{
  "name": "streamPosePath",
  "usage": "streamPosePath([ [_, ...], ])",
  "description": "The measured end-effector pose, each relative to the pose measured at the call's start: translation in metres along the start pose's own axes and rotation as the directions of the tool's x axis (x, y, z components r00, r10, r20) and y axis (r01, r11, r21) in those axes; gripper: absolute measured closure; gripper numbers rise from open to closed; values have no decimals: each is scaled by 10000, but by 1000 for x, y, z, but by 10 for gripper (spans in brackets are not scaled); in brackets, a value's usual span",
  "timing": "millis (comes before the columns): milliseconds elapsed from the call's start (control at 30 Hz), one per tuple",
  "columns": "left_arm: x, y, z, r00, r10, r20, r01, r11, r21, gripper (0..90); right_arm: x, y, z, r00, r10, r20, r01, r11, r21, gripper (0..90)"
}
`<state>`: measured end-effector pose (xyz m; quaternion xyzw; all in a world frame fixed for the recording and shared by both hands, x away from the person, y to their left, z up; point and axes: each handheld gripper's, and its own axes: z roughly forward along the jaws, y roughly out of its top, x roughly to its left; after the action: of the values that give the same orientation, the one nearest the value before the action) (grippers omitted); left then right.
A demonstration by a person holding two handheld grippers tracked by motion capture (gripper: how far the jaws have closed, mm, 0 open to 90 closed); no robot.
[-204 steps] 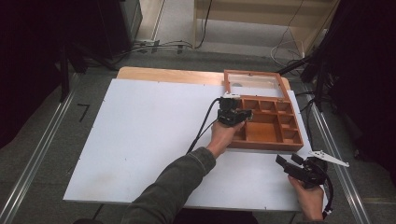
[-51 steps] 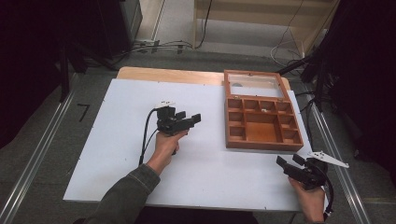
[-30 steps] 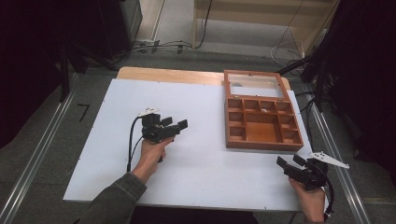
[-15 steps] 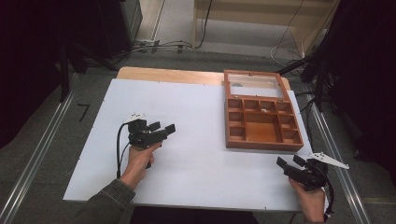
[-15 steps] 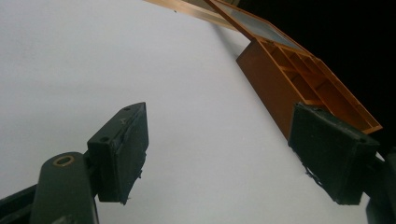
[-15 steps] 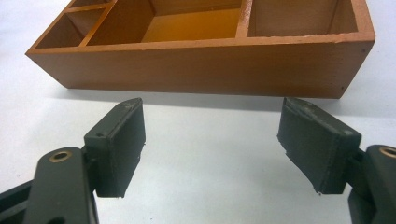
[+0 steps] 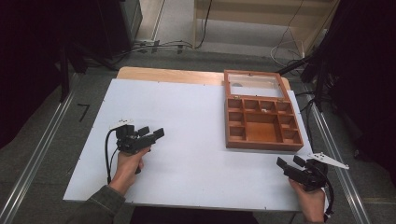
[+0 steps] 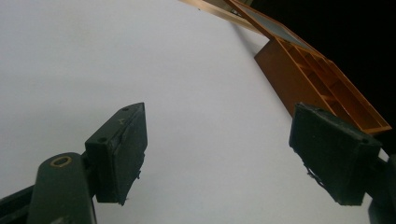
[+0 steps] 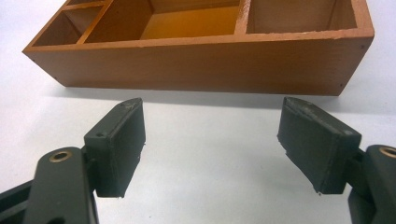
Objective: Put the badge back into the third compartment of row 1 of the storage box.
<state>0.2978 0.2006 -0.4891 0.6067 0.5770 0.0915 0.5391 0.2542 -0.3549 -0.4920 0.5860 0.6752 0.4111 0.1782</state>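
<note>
The left gripper (image 7: 150,136) hovers near the table's (image 7: 196,121) left edge, fingers (image 8: 119,151) spread on nothing. The right gripper (image 7: 289,166) sits at the near right corner, fingers (image 9: 116,144) spread. The compartmented wooden box (image 7: 260,125), lid open, rests by the far right edge.

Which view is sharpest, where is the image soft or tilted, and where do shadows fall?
High view: evenly lit, mildly soft, dark surroundings. Left gripper view: tilted, white table nearly featureless, wooden box skewed at the edge. Right gripper view: sharpest, with the box casting a soft shadow on the table in front of it.
</note>
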Motion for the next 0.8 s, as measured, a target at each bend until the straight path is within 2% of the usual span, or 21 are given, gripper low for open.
streamPosePath([
  [800, 35, -10, -48, 9969, -554, -564, 525, 9972, -526, 200, 0, -1, -1, 10000, 18, 66, -18, 10000, -2, 212],
])
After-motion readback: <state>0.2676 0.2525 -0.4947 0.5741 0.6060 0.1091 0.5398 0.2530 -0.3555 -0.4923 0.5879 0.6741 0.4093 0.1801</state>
